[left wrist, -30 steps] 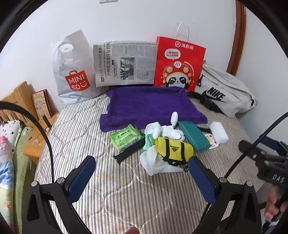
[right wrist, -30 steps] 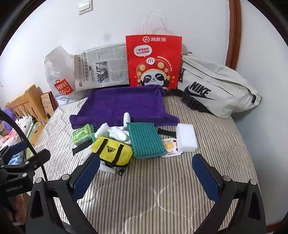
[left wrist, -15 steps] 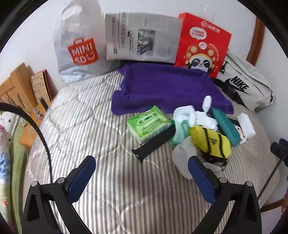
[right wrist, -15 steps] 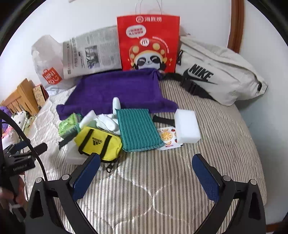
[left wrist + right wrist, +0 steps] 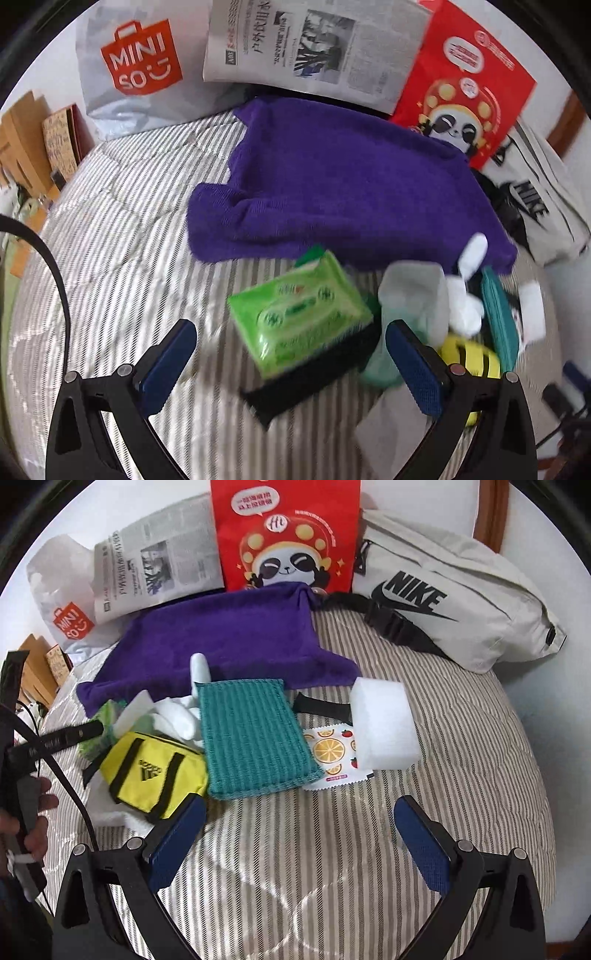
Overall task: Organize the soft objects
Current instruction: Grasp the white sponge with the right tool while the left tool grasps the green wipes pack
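A purple towel (image 5: 343,199) lies spread at the back of the striped bed. In front of it is a pile: a green wipes pack (image 5: 299,314) on a black strap (image 5: 314,380), white gloves (image 5: 177,712), a yellow Adidas pouch (image 5: 155,771), a teal cloth pad (image 5: 251,738), a white sponge block (image 5: 382,727) and a fruit-print sachet (image 5: 332,757). My left gripper (image 5: 288,369) is open, just short of the wipes pack. My right gripper (image 5: 299,845) is open and empty, low over the bed in front of the teal pad.
Against the wall stand a Miniso bag (image 5: 136,66), a newspaper (image 5: 314,48) and a red panda paper bag (image 5: 284,535). A grey Nike waist bag (image 5: 443,594) lies at the back right. Wooden furniture (image 5: 22,136) stands left of the bed.
Both grippers have moved forward and down toward the pile. The left one has closed in on the green wipes pack; the right one on the teal pad. Both jaws stay open.
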The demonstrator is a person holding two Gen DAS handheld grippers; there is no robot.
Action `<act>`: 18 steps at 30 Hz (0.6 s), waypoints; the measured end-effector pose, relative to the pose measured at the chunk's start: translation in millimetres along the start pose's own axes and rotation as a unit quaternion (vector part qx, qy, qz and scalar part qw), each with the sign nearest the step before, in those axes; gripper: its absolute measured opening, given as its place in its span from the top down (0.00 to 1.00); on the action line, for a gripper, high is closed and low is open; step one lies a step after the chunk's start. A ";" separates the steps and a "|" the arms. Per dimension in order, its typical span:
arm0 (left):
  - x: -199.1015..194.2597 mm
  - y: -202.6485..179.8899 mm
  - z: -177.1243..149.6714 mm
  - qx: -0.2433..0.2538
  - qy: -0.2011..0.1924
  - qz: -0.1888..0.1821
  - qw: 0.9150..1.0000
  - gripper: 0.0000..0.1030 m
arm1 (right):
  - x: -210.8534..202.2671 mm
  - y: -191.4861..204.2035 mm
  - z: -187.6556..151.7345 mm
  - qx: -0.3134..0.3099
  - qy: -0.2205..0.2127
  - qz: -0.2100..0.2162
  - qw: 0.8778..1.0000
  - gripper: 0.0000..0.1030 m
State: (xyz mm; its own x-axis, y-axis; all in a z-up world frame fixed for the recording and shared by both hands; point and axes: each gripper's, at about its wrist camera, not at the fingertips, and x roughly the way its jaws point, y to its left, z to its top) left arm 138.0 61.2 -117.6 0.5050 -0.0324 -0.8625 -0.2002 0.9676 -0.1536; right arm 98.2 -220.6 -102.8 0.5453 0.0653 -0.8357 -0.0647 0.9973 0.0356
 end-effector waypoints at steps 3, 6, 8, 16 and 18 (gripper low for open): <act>18.0 -1.0 8.3 -0.017 0.021 0.009 1.000 0.00 | 9.9 -3.6 3.0 0.003 0.009 -0.001 1.000 0.02; 31.2 -5.5 9.7 -0.031 0.028 0.022 0.999 0.00 | 20.0 -6.6 5.3 0.002 0.017 -0.001 1.000 0.02; 41.1 -10.6 8.2 -0.025 0.041 0.046 0.998 0.00 | 25.4 -9.2 6.5 0.005 0.022 -0.004 1.000 0.02; 32.6 -3.1 -2.7 0.015 0.029 0.047 0.998 0.01 | 34.3 -17.2 10.4 0.008 0.027 -0.010 1.000 0.02; 28.6 3.9 -8.6 0.009 0.032 0.041 0.999 0.00 | 36.0 -16.8 11.5 0.008 0.028 -0.012 1.000 0.02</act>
State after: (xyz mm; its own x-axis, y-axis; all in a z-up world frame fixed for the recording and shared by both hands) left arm 144.4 61.9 -147.0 0.4332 0.0321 -0.9007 -0.2229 0.9721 -0.0726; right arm 128.5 -234.7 -127.2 0.4997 0.0394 -0.8653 -0.0386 0.9990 0.0232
